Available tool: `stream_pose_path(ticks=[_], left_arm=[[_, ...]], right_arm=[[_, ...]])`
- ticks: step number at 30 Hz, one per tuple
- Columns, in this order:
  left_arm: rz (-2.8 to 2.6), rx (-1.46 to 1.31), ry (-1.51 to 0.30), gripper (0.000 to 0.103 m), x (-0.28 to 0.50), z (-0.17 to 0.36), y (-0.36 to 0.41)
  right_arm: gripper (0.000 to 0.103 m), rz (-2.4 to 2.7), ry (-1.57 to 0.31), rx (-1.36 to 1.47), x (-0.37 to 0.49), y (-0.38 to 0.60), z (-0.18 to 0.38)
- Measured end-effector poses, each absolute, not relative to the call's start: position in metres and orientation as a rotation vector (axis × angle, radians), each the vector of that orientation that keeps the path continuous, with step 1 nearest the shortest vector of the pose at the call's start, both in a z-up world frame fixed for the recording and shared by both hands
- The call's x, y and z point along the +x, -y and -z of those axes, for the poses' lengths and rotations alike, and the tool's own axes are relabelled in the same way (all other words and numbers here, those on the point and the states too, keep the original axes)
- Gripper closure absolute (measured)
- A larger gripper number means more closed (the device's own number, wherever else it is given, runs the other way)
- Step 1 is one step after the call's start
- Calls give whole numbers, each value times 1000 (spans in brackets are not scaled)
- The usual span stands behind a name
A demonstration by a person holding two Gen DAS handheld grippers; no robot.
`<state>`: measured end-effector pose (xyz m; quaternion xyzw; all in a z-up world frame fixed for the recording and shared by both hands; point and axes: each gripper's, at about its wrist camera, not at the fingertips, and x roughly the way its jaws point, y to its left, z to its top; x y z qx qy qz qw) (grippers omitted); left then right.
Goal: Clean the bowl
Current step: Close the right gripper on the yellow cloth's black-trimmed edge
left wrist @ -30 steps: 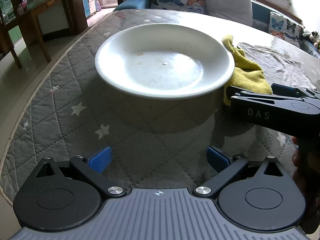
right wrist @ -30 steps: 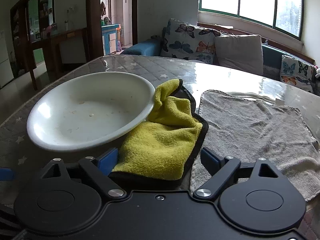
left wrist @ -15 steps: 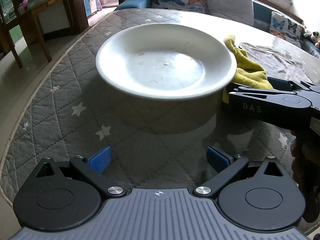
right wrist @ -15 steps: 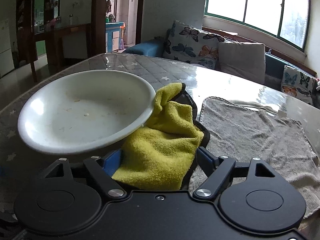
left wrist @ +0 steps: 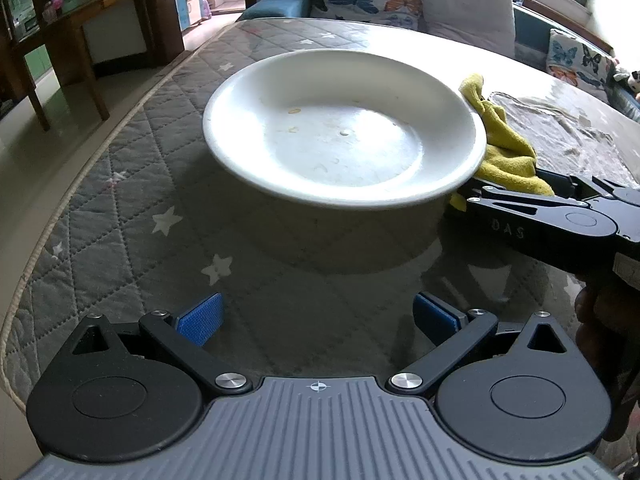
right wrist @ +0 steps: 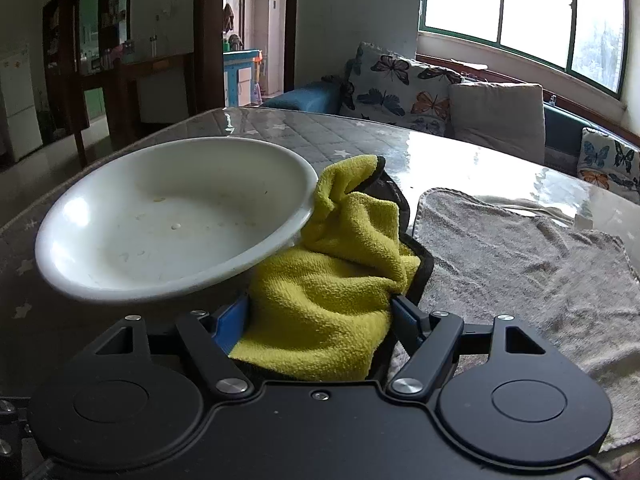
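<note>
Your right gripper, low centre of its view, has its fingers clamped on the yellow cloth; the left gripper is spread, empty. Lift the cloth over the near rim; sweep the specks in the white bowl, mid-frame on the tabletop.

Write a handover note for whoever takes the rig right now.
Left hand-held gripper: open, empty, short of the white bowl.
Right hand-held gripper: shut on the yellow cloth, beside the bowl's right rim.
Bowl sits on the quilted table; crumbs and specks remain inside. Grey towel lies to the right.
Done: cloth picked up.
Left: wipe the bowl's inside.
</note>
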<state>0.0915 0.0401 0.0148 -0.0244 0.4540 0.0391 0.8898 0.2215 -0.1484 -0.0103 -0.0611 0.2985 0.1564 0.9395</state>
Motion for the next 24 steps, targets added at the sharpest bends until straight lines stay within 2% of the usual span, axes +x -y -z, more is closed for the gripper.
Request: stream_pose_path(ticks=[11,18,24], left_arm=[[-81,-50,-922,1,93,-15,-44],[-82,-52,-904,2,95,-16,-48],[-64,-44,-888,6,94,-21,-49]], right_arm=[[28,-326,-611,-113,223,151,10],[42,-337,-609,-106,218,150,9],[59,-348,-616,-86,215,155,6]])
